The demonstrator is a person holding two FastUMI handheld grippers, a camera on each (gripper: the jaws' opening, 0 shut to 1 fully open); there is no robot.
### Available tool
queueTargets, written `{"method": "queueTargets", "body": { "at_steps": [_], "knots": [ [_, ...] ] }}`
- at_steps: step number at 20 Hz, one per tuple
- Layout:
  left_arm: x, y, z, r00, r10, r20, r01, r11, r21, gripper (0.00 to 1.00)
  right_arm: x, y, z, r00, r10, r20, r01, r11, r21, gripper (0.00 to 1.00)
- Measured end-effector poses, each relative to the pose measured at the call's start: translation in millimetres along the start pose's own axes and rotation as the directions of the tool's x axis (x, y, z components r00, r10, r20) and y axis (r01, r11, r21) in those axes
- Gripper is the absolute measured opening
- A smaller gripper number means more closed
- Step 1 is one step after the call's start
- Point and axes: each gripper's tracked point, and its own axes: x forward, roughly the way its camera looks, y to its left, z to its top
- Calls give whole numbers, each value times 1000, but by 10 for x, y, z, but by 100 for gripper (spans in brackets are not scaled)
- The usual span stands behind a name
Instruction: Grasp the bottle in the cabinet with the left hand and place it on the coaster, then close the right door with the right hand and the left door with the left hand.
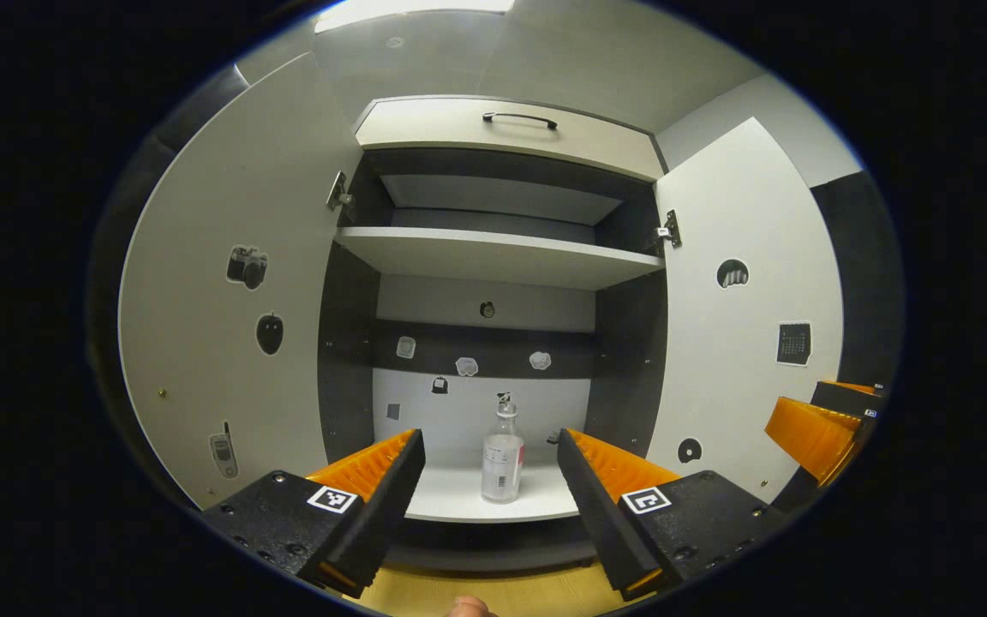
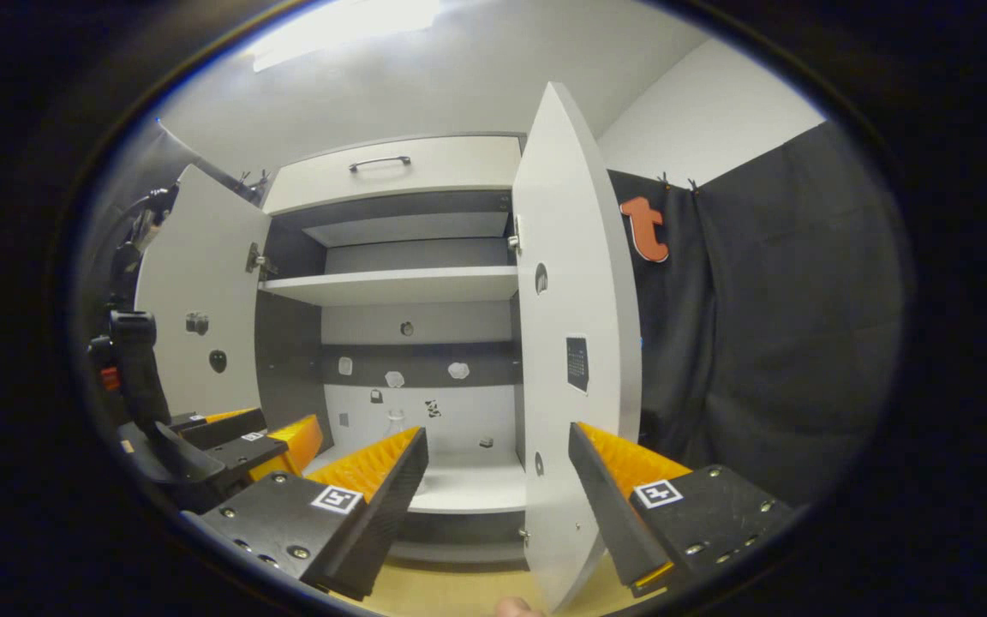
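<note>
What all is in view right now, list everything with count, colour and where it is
Cabinet: one, white outside with dark inner walls, straight ahead.
Doors: two, white, both swung open; left door, right door.
Drawer: one, white with a dark handle, top of the cabinet.
Shelf: one, white, upper half of the cabinet, bare.
Bottle: one, clear with a pump top, upright on the bottom shelf.
Stickers: several small ones, dark or pale, on both doors and the back wall.
Left gripper: open, lined up with the bottle, short of it.
Right gripper: open, the right door's edge between its fingers, not pressed.
</note>
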Motion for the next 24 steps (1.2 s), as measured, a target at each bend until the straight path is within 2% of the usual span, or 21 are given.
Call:
{"method": "queueTargets", "body": {
  "at_steps": [5,9,12,17,18,19,21,23,24],
  "knots": [
    [70,-15,-70,1000,-1,-9,1,1000,-10,96,-32,-7,5,1000,1,4,-1,1000,-6,99],
    [233,-42,-233,999,-19,-39,20,1000,23,96,-24,15,20,1000,4,15,-4,1000,-4,99],
    [483,-53,-396,998,-24,-58,27,999,40,96,0,25,28,1000,4,22,-4,1000,-12,99],
    [1111,-103,-637,996,-44,-72,48,997,54,96,5,-100,104,999,-38,37,39,999,-12,99],
    [1226,-107,-701,996,-45,-82,50,997,58,100,-12,-117,115,998,-39,40,39,999,-6,99],
    [1348,-122,-758,995,-51,-90,58,996,66,96,-32,-125,142,998,-40,41,40,999,4,96],
    [1549,-143,-904,991,-57,-117,67,994,87,96,-75,-154,180,998,-47,50,46,999,15,99],
    [1720,-148,-1007,990,-54,-127,66,993,94,97,-120,-180,214,997,-52,59,51,998,21,96],
    [1809,-146,-1052,991,-53,-126,65,994,92,97,-134,-190,223,996,-57,63,55,998,23,99]
  ]
}}
